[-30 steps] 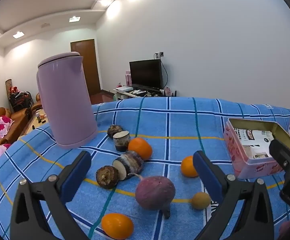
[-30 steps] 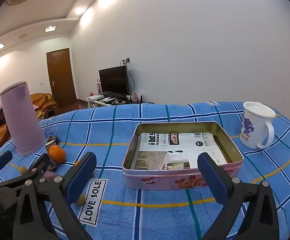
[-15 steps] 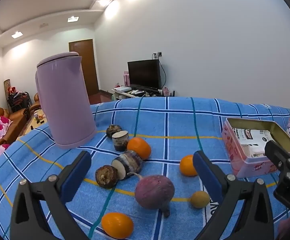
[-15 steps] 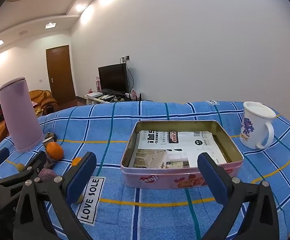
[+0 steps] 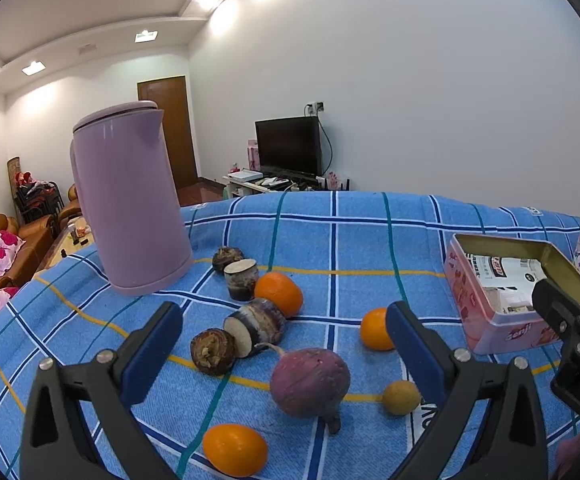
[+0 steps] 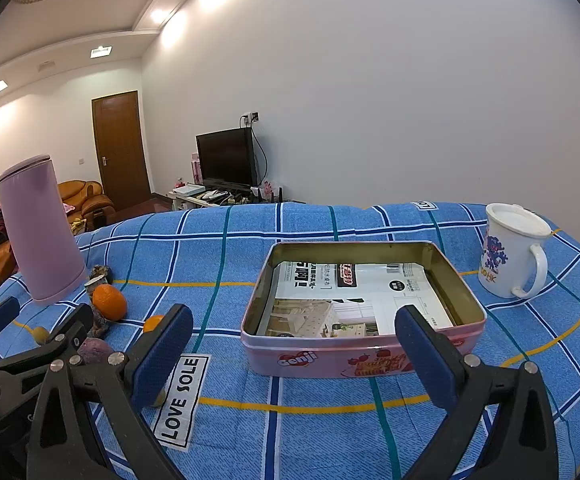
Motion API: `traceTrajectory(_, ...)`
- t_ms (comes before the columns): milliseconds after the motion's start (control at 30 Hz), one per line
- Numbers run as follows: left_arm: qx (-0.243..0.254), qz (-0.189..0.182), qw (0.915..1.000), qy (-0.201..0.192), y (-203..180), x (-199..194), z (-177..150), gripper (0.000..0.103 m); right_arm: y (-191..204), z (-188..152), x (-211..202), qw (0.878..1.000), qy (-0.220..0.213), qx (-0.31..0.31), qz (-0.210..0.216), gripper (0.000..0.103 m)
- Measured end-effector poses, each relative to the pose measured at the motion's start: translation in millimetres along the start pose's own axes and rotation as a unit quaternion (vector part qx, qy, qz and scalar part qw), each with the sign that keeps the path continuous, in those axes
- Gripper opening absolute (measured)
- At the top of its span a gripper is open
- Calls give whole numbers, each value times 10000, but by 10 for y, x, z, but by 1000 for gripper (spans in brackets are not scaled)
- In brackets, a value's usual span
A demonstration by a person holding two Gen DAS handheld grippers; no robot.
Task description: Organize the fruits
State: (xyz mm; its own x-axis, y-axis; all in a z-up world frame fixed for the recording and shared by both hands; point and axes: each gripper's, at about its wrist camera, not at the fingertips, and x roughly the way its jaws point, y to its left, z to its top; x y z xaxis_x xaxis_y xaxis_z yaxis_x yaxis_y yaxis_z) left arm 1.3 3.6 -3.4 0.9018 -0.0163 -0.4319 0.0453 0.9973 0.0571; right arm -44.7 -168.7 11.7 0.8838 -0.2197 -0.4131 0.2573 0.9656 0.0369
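Observation:
On the blue checked cloth lie three oranges [image 5: 279, 294] [image 5: 375, 329] [image 5: 235, 449], a small yellow fruit [image 5: 401, 397], a purple beet [image 5: 309, 381] and several cut taro pieces [image 5: 255, 327]. An open pink tin [image 6: 364, 312] lined with printed paper stands to the right; it also shows in the left wrist view [image 5: 510, 292]. My left gripper [image 5: 282, 352] is open and empty above the beet and fruits. My right gripper [image 6: 290, 352] is open and empty just in front of the tin.
A tall lilac kettle [image 5: 128, 204] stands behind the fruits at the left. A white mug [image 6: 510, 252] with blue print stands right of the tin. A "LOVE SOLE" label [image 6: 182, 396] is sewn on the cloth.
Both grippers have drifted slightly; the left view shifted a little so the kettle and fruits sit slightly further right. Nothing was grasped or moved on the cloth.

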Motion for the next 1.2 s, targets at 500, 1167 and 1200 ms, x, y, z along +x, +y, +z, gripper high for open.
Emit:
traceTrajectory(500, -15, -4, 10000, 34, 23, 12, -2, 103, -5, 2, 5, 10000, 5, -1, 2, 102)
traceTrajectory(1167, -15, -4, 10000, 41, 23, 15, -1, 103, -12, 12, -2, 10000, 11, -5, -12, 102)
traceTrajectory(1200, -16, -5, 10000, 40, 24, 14, -1, 103, -12, 11, -3, 10000, 13, -5, -13, 102)
